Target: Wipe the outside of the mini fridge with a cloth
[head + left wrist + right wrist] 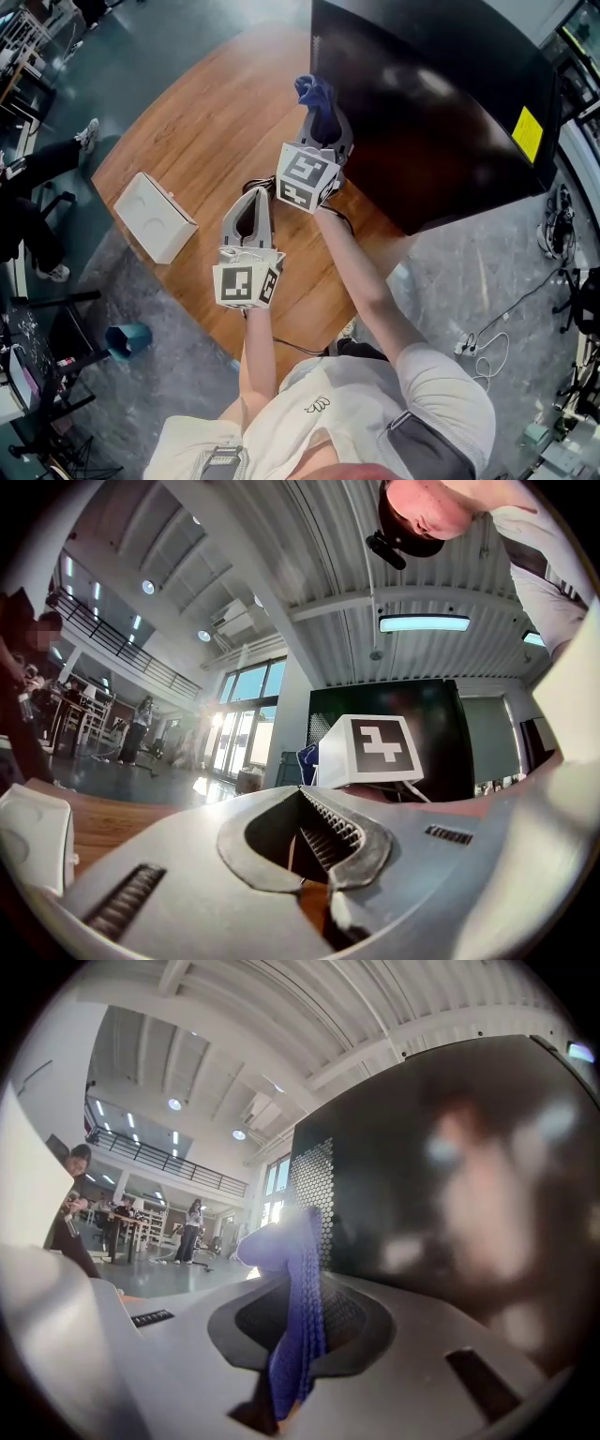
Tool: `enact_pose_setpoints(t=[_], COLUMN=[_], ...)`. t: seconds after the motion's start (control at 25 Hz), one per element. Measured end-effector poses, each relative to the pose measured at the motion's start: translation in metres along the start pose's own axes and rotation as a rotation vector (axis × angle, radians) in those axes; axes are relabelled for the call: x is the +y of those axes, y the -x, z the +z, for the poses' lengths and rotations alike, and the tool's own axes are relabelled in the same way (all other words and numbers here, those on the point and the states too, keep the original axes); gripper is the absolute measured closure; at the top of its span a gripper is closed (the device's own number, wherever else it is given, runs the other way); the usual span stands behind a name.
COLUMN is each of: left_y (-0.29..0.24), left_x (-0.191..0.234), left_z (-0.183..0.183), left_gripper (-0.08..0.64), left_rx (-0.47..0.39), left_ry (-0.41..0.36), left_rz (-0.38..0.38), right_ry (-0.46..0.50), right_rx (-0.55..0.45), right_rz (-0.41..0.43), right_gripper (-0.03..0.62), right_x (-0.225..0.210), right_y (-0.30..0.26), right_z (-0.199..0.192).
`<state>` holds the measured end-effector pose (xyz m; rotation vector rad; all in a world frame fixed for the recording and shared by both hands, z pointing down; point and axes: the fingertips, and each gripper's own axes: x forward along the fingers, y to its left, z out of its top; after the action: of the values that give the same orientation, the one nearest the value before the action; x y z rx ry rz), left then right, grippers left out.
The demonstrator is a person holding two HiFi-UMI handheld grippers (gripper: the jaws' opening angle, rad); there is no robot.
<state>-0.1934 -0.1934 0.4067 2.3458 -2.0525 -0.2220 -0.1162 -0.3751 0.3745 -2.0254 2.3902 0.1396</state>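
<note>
Head view: the right gripper (pixel 322 120) is clamping a blue cloth (pixel 313 91), holding it up at the left near edge of the black mini fridge (pixel 441 103). The fridge is standing on the far right part of the round wooden table (pixel 202 122). The cloth is sitting just beside the fridge's left side, but I cannot tell whether it is touching. The left gripper (pixel 255 194) is hanging low and nearer the person, over the table and well apart from the fridge. 1 white box (pixel 155 216) is lying on the left part of the table.

Left gripper view: the left gripper (pixel 302 799) is showing its jaws closed together with nothing between them. The right gripper's marker cube (pixel 375 752) is showing ahead, with the fridge (pixel 455 733) behind it and a bit of cloth (pixel 307 761) to its left.

Right gripper view: the right gripper (pixel 305 1283) is pinching the cloth (pixel 295 1316), with a bunched end sticking up past the tips. The fridge (pixel 450 1194) is filling the right, its perforated panel (pixel 314 1194) right behind the cloth.

Step, as a judgement: wiping is starting or under way on the left side. The next move is calling for pressing the cloth flat on the panel and stroking along it, then covering the top and front; the small bunched end may be giving little contact.
</note>
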Motion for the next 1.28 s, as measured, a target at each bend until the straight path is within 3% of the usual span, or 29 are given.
enact_pose_setpoints(t=[0.32,0.68,1.28], left_y=[0.014,0.023,0.04], left_x=[-0.004,-0.023,-0.083], left_z=[0.01,0.021,0.03], left_gripper=[0.555,0.555,0.555], left_rx=[-0.027,-0.054,-0.05], left_ry=[0.011,0.025,-0.004], left_rz=[0.006,-0.026,-0.145], right_ry=[-0.031,-0.002,0.065], right_rx=[0.013,0.005,-0.011], right_rz=[-0.059,-0.144,-0.322], right_gripper=[0.531,0.531,0.531], right_x=[-0.028,-0.075,-0.19], right_y=[0.029,0.074,0.185], right_z=[0.002,0.007,0.014])
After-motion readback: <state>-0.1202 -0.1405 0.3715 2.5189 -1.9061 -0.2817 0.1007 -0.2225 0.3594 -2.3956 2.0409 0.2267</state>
